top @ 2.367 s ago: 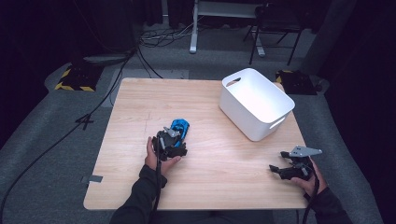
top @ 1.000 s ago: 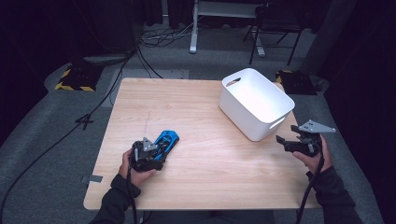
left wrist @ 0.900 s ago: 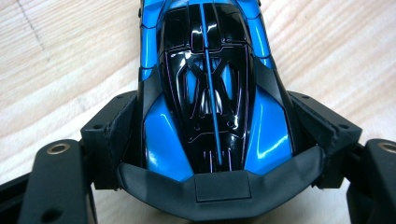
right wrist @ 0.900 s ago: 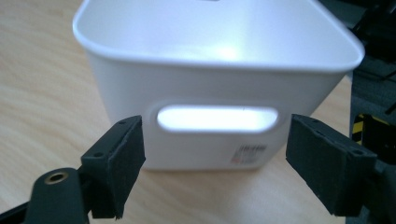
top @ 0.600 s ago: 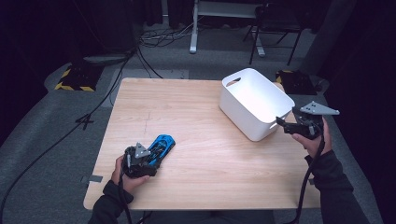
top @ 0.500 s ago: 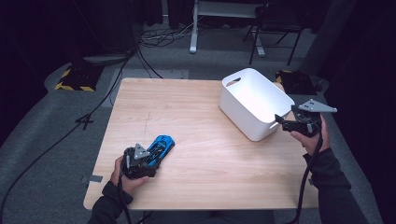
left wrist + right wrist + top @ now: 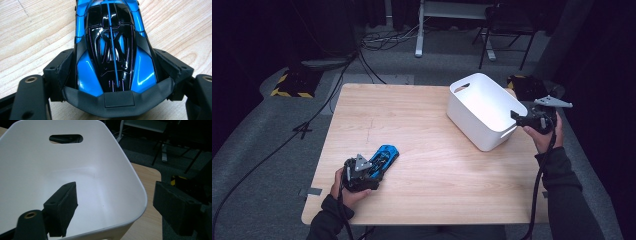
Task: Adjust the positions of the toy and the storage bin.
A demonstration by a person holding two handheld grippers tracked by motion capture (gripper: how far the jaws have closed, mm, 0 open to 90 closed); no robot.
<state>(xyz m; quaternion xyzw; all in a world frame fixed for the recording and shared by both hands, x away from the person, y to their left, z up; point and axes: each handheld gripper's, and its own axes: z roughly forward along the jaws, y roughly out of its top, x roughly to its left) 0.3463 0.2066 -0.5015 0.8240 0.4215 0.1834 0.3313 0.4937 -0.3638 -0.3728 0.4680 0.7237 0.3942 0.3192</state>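
Observation:
A blue and black toy car (image 7: 383, 156) lies on the wooden table (image 7: 422, 115) near its front left corner. My left gripper (image 7: 362, 172) is shut on its rear end. In the left gripper view both pads (image 7: 62, 67) press the sides of the car (image 7: 111, 50), whose nose points away. A white bin (image 7: 472, 122) with handle slots stands at the table's back right. My right gripper (image 7: 518, 117) hovers open at the bin's right end. In the right gripper view one jaw of my right gripper (image 7: 117, 197) hangs over the inside of the bin (image 7: 37, 170) and the other stands outside the rim, with nothing held.
Cables (image 7: 337, 80) run over the grey floor to the left of the table. A yellow and black striped plate (image 7: 292, 85) lies at the far left. A chair (image 7: 507, 30) and a desk leg (image 7: 418, 30) stand behind the table.
My right gripper has risen from the table's near right edge and moved to the bin's right end. My left gripper has dragged the car from the table's middle to the near left, then stayed still.

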